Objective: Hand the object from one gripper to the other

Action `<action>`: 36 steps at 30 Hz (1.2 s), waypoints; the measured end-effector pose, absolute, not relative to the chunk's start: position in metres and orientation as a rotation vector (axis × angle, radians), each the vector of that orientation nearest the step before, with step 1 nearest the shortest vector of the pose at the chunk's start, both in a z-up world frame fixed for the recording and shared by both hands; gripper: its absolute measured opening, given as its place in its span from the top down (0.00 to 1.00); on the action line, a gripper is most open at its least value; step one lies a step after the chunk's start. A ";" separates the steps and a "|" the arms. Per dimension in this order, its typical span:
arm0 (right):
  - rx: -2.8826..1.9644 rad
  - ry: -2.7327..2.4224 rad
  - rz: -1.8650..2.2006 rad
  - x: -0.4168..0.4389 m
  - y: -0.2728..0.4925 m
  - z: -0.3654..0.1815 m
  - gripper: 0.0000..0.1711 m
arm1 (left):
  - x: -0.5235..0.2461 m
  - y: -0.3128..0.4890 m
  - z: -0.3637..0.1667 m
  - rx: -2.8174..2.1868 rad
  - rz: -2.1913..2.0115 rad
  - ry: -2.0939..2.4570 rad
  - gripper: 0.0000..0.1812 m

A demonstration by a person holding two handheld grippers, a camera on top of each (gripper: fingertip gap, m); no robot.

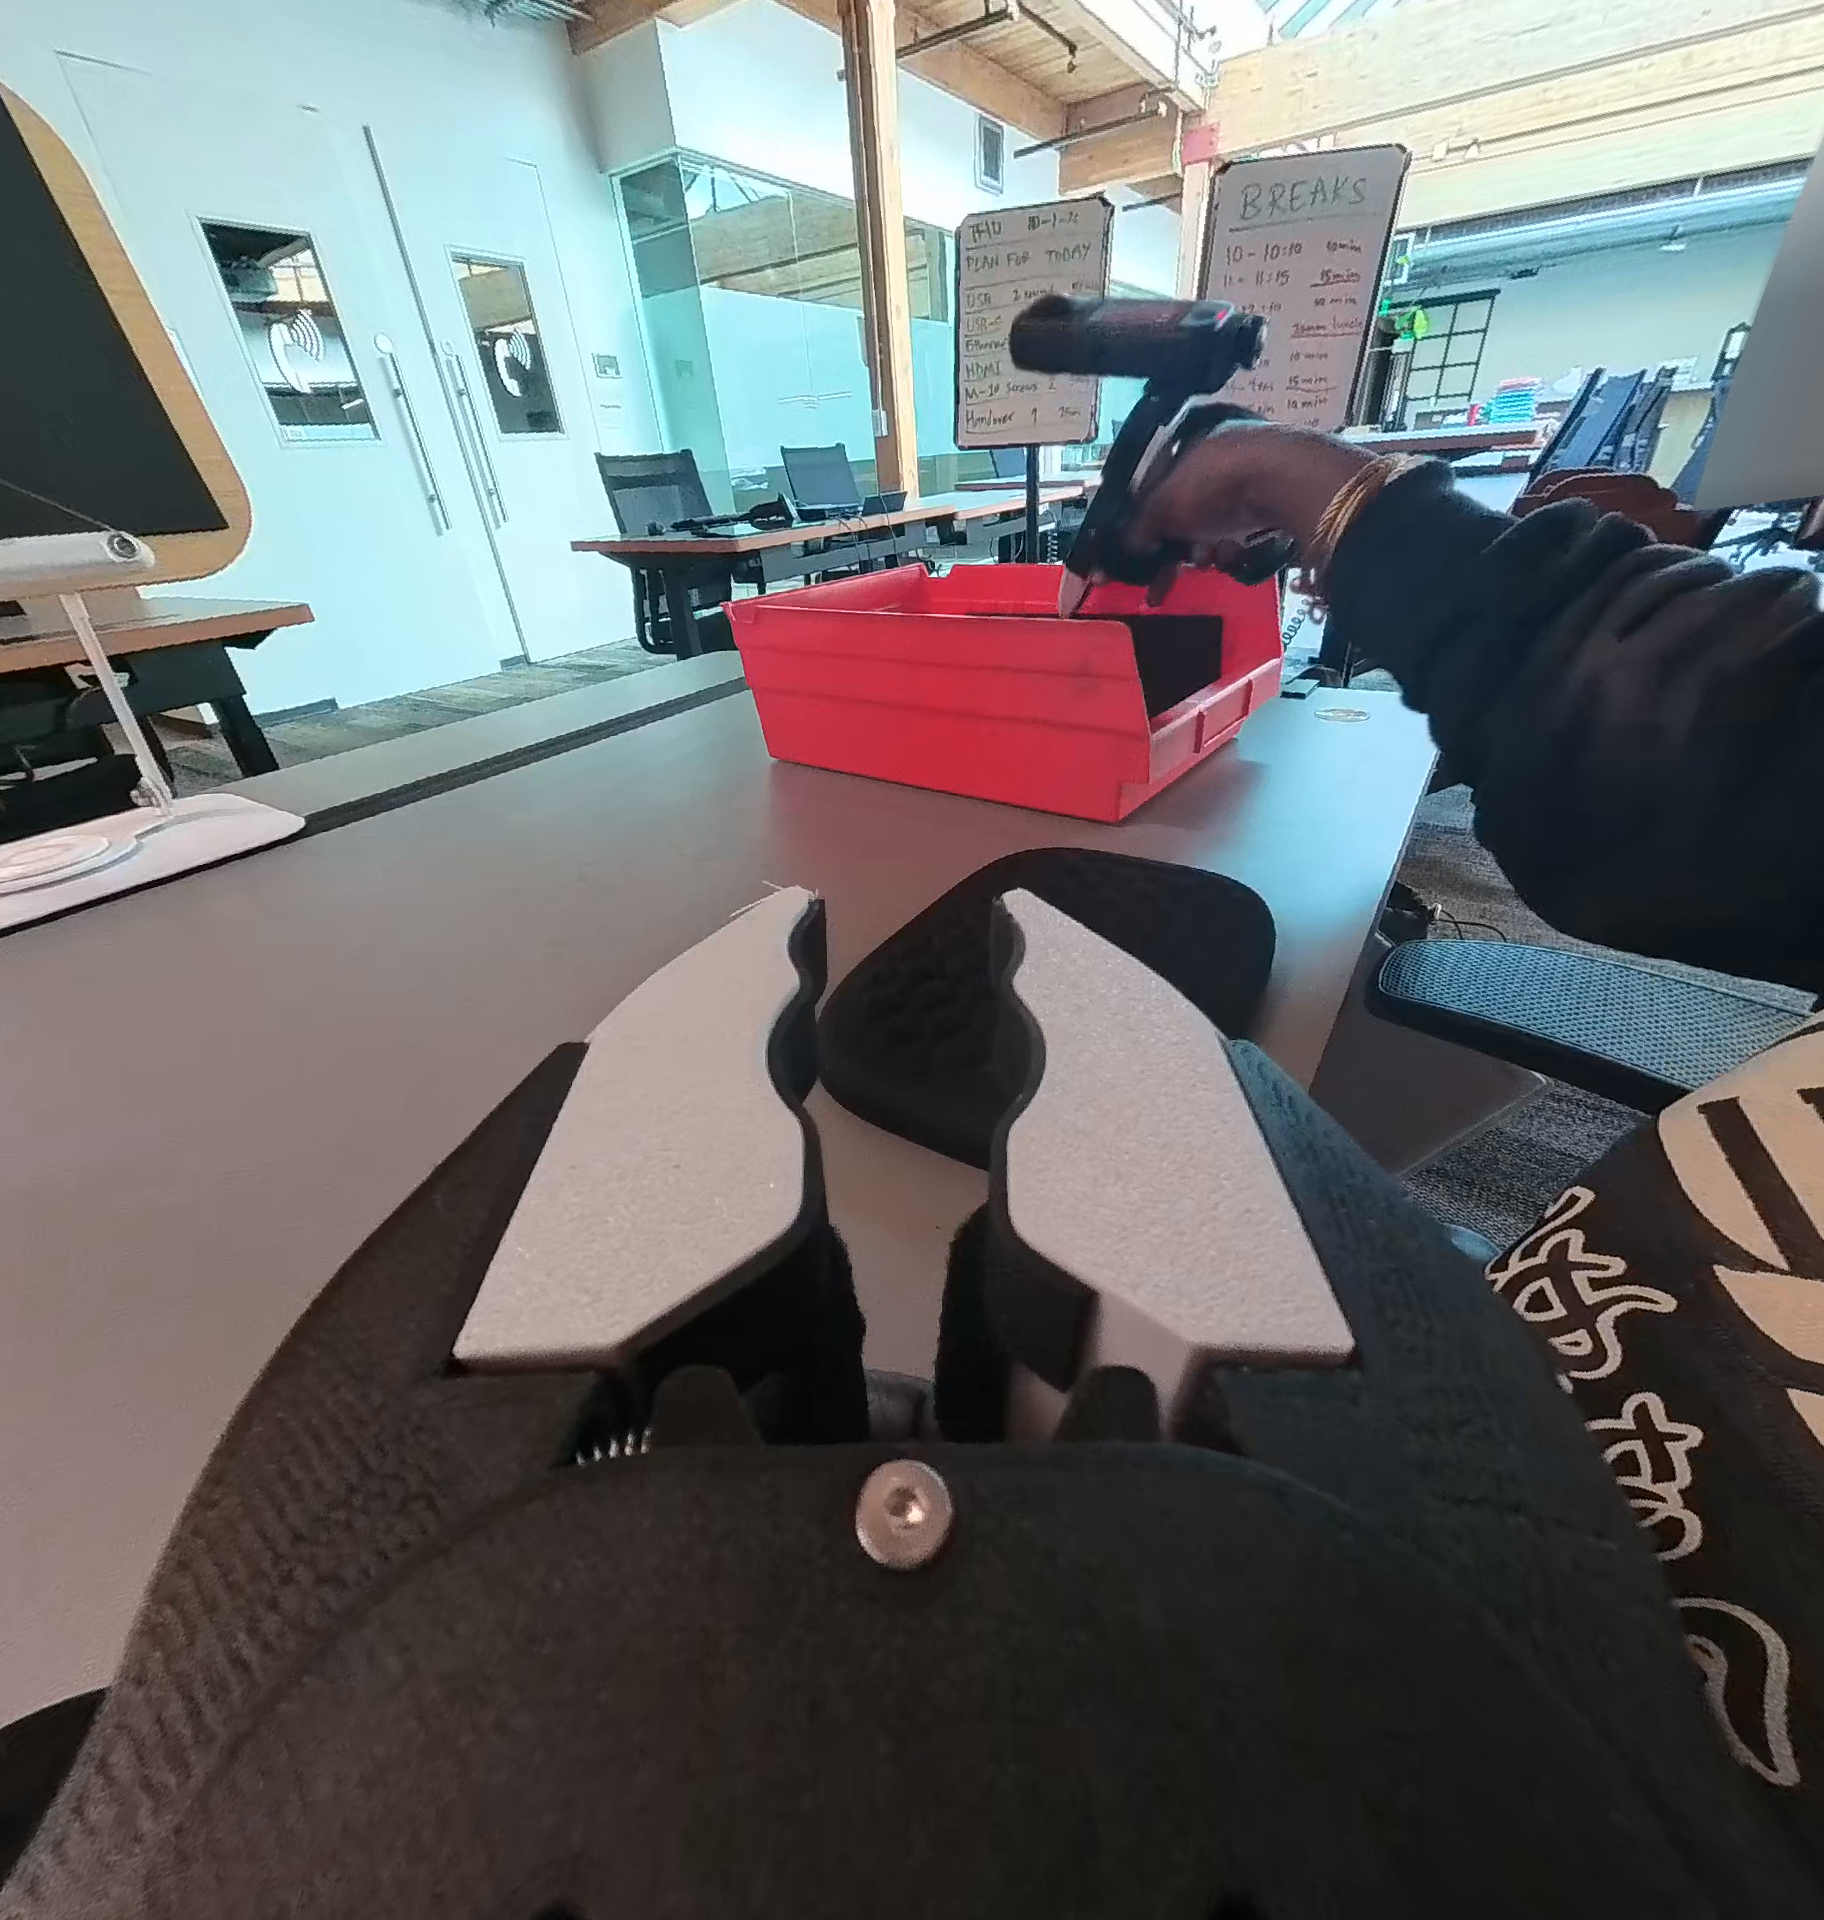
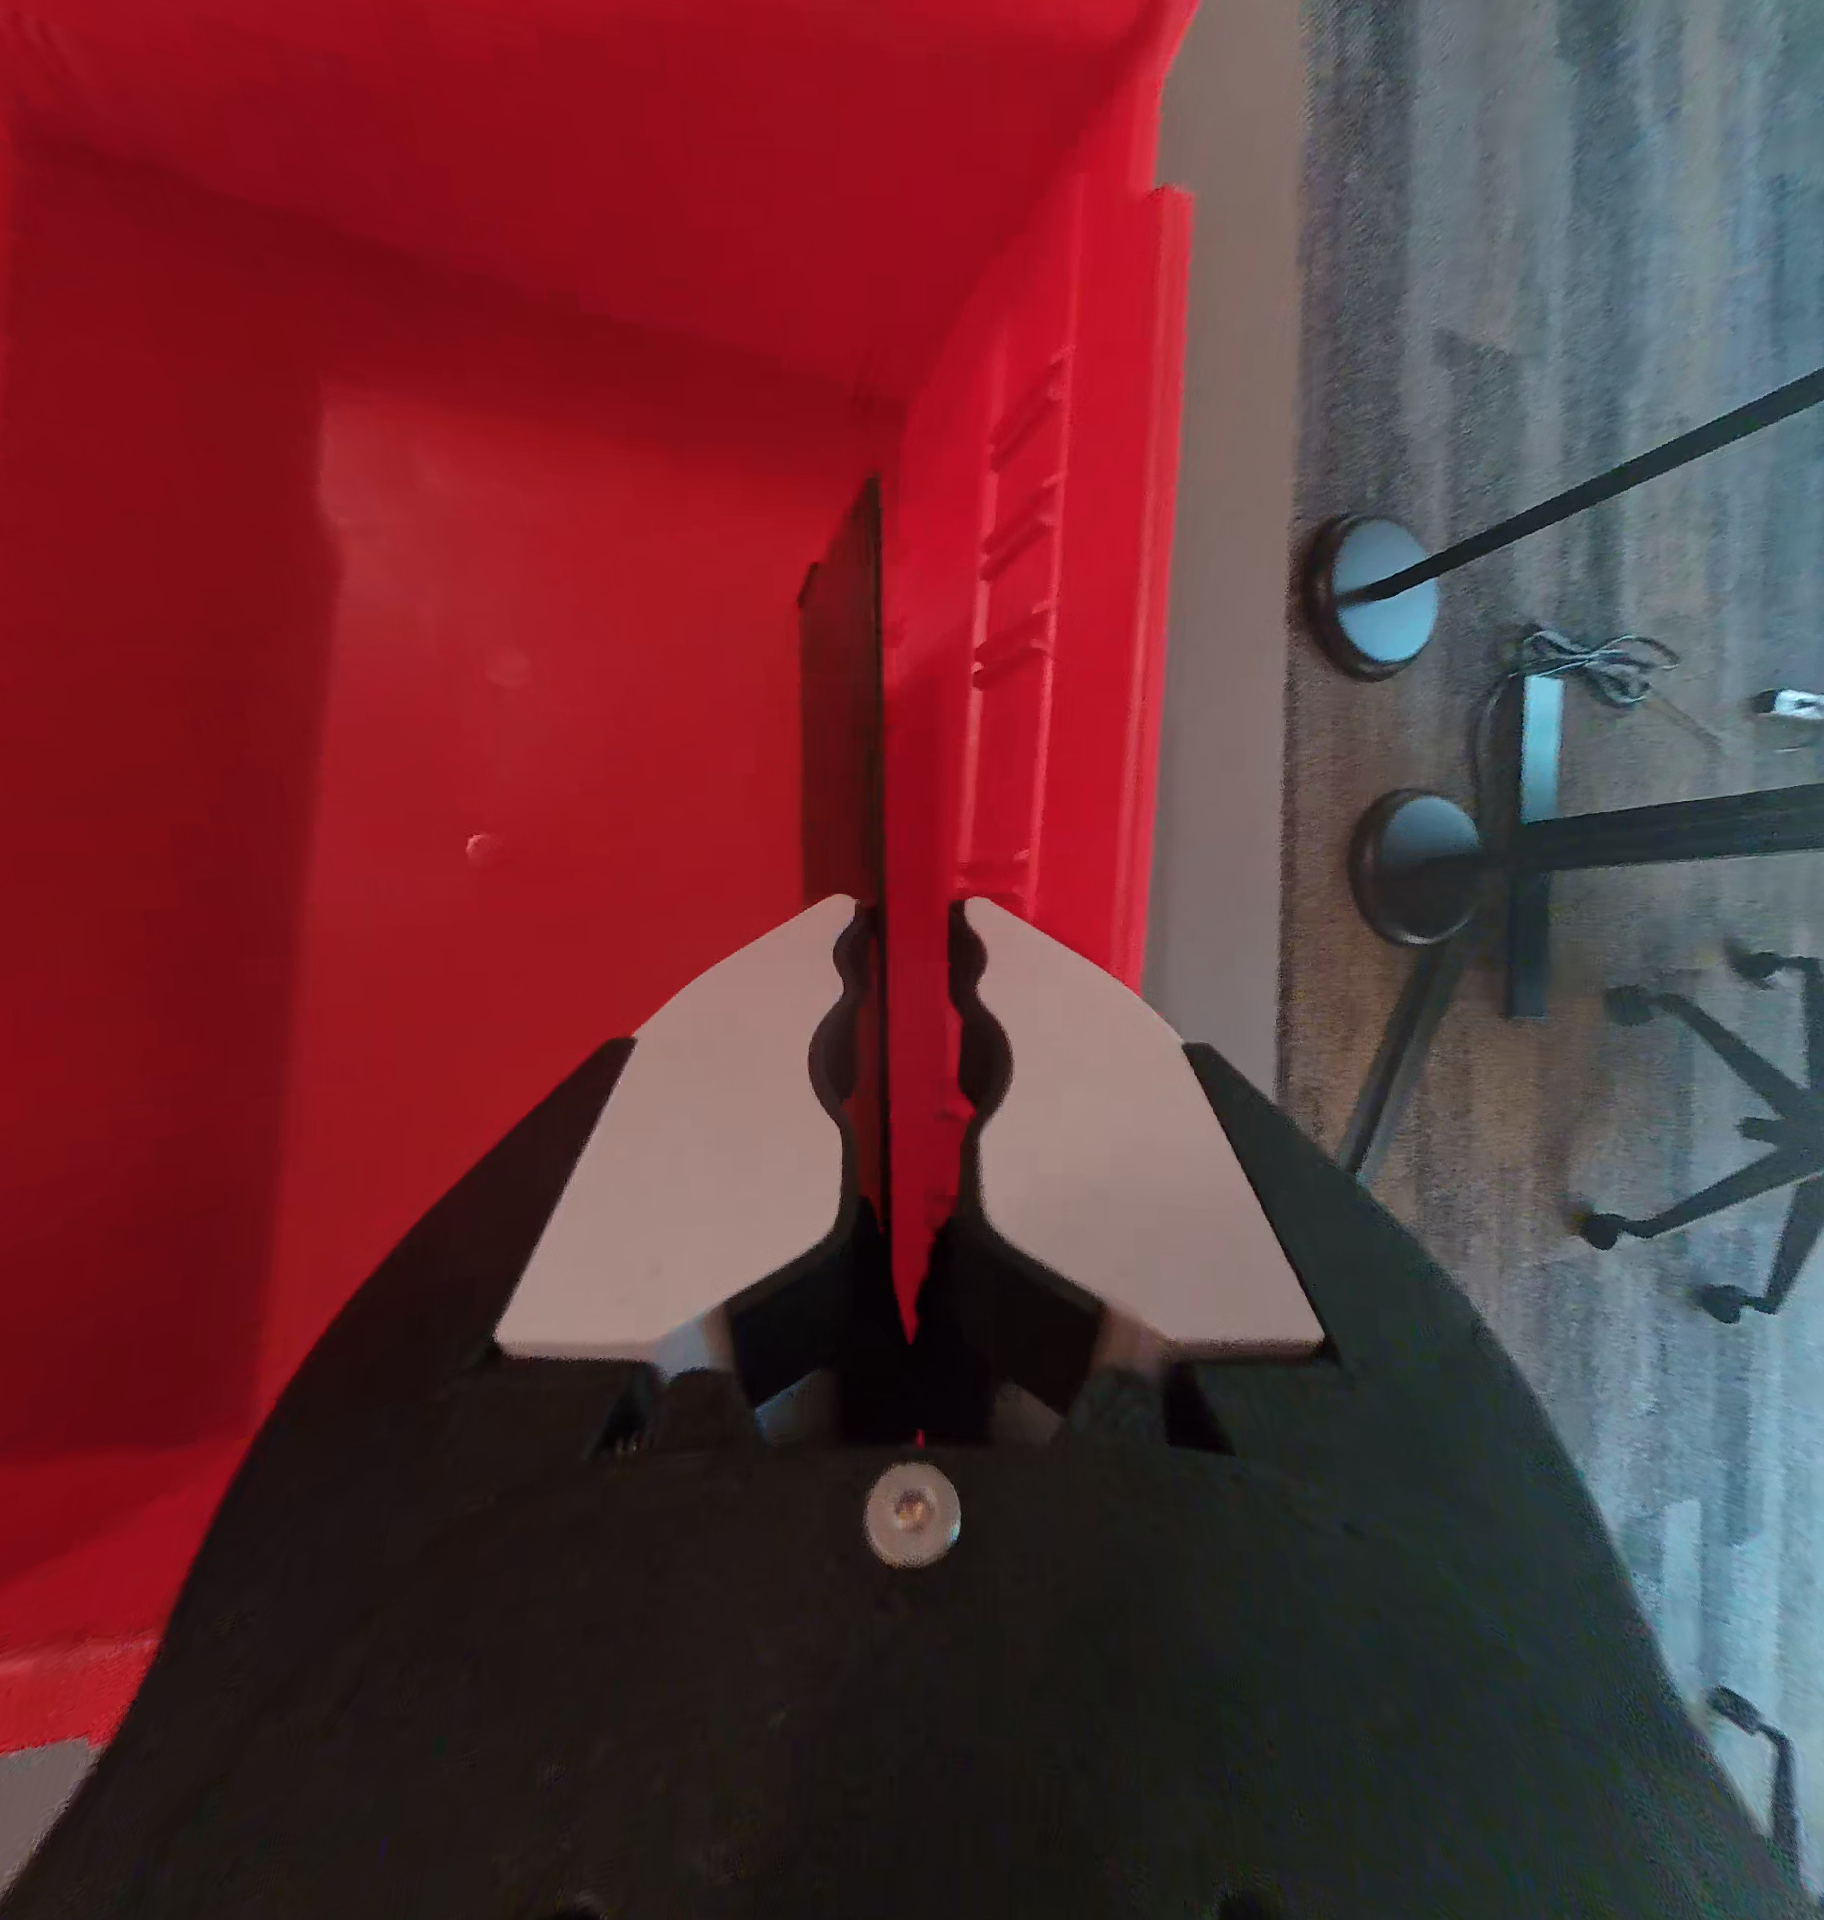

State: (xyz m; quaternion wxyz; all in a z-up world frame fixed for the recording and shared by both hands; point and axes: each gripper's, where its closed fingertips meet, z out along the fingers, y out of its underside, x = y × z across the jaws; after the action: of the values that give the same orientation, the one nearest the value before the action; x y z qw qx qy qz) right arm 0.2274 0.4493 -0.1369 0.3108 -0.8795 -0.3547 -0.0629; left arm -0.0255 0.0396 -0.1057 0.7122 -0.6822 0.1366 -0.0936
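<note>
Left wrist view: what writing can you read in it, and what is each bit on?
I do not copy out writing; these things bear it:
the left whiteboard: handwritten lines, legible.
the right whiteboard: handwritten lines, the lower ones hidden in part.
the black garment: white print, cut off at the edge.
Right wrist view: none.

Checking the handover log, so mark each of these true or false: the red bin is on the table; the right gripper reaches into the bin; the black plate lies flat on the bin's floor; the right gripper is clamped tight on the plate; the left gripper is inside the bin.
1. The red bin is on the dark table. True.
2. The right gripper reaches into the bin. True.
3. The black plate lies flat on the bin's floor. False: it stands on edge beside a bin wall.
4. The right gripper is clamped tight on the plate. False: its fingers straddle the plate, and a red gap shows beside one.
5. The left gripper is inside the bin. False: it is over the table, short of the bin.
</note>
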 end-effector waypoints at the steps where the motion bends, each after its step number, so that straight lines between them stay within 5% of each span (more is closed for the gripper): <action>1: -2.302 -0.934 -0.199 0.230 0.451 -0.134 0.91 | -0.025 0.040 -0.106 -1.513 -0.206 0.304 0.84; 8: -2.174 -0.861 -0.311 0.241 0.456 -0.110 0.92 | -0.025 0.040 -0.106 -1.516 -0.210 0.305 0.84; 13: -1.892 -0.763 0.028 0.209 0.424 -0.059 0.86 | -0.027 0.040 -0.106 -1.513 -0.232 0.288 0.84; 22: -0.744 -0.549 1.034 0.126 0.216 0.066 0.72 | -0.029 0.040 -0.106 -1.509 -0.240 0.272 0.84; 30: -1.160 -1.126 1.382 0.000 0.130 -0.086 0.77 | -0.027 0.041 -0.107 -1.521 -0.227 0.282 0.84; 36: -1.377 -1.159 1.481 -0.013 0.140 -0.103 0.78 | -0.026 0.042 -0.109 -1.535 -0.233 0.289 0.84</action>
State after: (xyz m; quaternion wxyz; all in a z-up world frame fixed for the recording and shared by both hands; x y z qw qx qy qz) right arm -0.0128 0.1402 -0.1027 0.3943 -0.5428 -0.4569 0.5841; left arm -0.0264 0.0419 -0.1088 0.7041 -0.6902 0.1300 -0.1046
